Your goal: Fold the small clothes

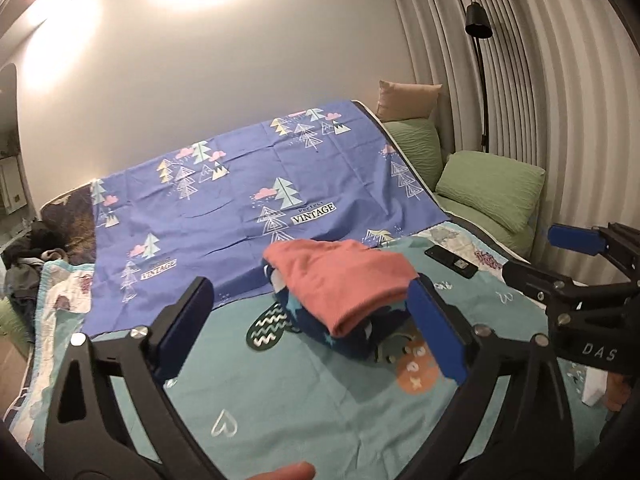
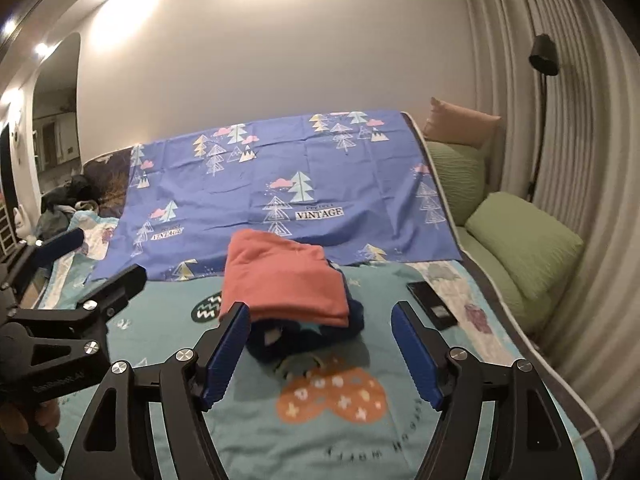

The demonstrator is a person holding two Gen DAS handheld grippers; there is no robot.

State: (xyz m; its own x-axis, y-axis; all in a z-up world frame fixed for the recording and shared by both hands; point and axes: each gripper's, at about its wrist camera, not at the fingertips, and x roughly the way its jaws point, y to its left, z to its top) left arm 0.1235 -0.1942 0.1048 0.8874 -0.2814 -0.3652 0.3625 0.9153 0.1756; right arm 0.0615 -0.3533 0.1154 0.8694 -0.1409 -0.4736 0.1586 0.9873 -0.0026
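A folded coral-pink garment [image 1: 340, 280] lies on top of a folded dark blue patterned garment [image 1: 352, 340], stacked on the teal bedspread [image 1: 280, 400]. The stack also shows in the right wrist view, coral garment [image 2: 284, 284] over the dark blue one [image 2: 304, 340]. My left gripper [image 1: 308, 320] is open and empty, just short of the stack, its right pad near the stack's right side. My right gripper [image 2: 320, 344] is open and empty, its fingers on either side of the stack's near end. Each gripper shows in the other's view, the right one [image 1: 560, 264] and the left one [image 2: 92, 264].
A purple sheet with tree prints [image 1: 248, 184] is spread on the bed behind the stack. A black phone [image 1: 450, 262] lies to the right of the stack. Green pillows [image 1: 492, 188] and a tan one sit at the right, by a floor lamp [image 1: 478, 20]. Dark clothes are heaped at far left [image 1: 28, 256].
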